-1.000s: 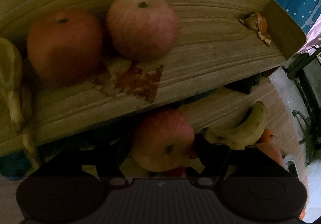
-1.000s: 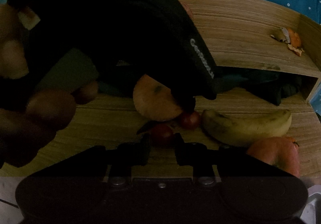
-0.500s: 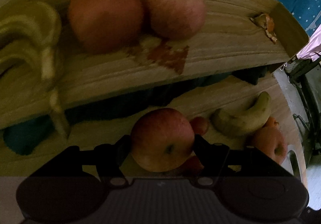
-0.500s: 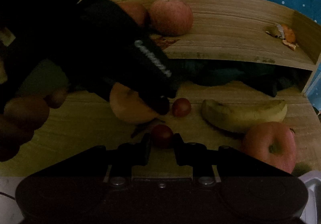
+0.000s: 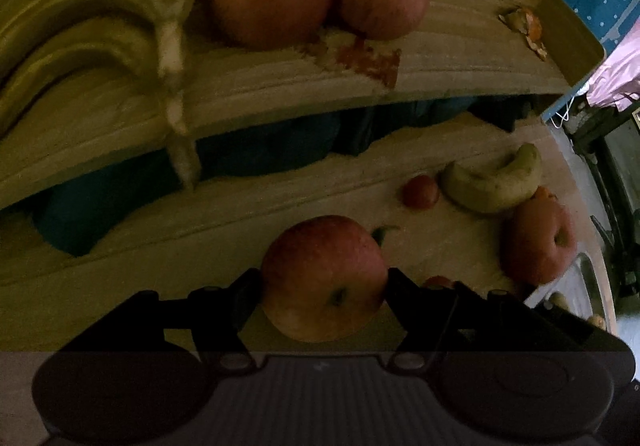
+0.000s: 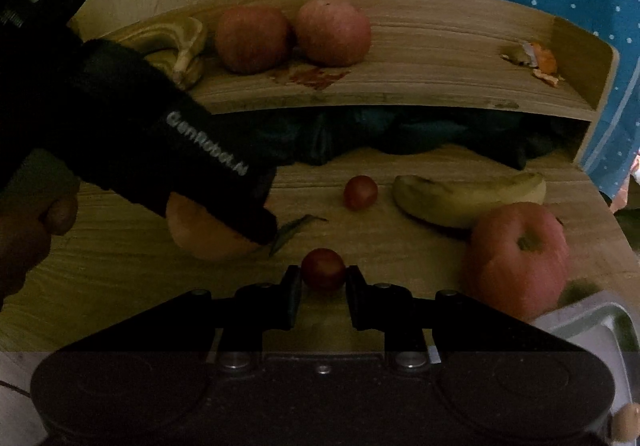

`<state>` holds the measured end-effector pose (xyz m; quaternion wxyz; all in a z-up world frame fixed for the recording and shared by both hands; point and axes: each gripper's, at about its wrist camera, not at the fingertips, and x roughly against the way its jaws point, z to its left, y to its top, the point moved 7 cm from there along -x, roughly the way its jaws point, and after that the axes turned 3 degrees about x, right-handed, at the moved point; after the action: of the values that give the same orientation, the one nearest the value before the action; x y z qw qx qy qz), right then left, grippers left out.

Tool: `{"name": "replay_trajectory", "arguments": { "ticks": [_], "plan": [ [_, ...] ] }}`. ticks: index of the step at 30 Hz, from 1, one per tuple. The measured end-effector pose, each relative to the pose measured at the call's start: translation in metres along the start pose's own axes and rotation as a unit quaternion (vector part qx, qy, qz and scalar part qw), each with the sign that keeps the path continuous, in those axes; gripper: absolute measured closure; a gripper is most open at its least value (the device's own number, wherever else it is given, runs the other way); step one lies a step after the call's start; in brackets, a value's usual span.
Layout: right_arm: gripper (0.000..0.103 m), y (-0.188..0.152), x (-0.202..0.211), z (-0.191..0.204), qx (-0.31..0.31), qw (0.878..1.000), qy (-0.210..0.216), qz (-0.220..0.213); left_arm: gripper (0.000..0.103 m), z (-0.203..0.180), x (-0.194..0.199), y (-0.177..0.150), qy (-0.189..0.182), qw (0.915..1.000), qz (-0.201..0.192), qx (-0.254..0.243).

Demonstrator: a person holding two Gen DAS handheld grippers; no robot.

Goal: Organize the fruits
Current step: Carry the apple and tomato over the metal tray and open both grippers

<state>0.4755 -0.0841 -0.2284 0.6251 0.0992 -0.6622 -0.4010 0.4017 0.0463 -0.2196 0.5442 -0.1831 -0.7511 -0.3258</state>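
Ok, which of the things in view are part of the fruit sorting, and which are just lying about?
Job:
- apple in the left gripper
- small red fruit in the right gripper
- two shelf apples
- banana bunch
- loose banana
- desk apple
- second small red fruit

Lying about:
- orange peel
- leaf
- dark cloth
- metal tray

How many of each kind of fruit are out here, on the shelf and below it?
Apples: 4, counting the apple in the left gripper
Small red round fruits: 2
Loose banana: 1
Banana bunch: 1
Total: 8
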Motion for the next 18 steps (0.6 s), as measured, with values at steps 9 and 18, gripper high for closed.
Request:
{"name": "replay_trajectory", "arguments": {
  "ticks": [9,18],
  "plan": [
    [0.078,-0.013,0.027,0.01,-0.017,1.0,-0.024,-0.008,0.032,0.003,0.012,-0.018,-0.021,0.9996,0.01,-0.018],
    [0.078,-0.02,0.059,0.005,-0.045,0.997,-0.064,-0.024,0.032,-0.015,0.031,-0.025,-0.051,0.9969,0.005,-0.06]
  ]
}}
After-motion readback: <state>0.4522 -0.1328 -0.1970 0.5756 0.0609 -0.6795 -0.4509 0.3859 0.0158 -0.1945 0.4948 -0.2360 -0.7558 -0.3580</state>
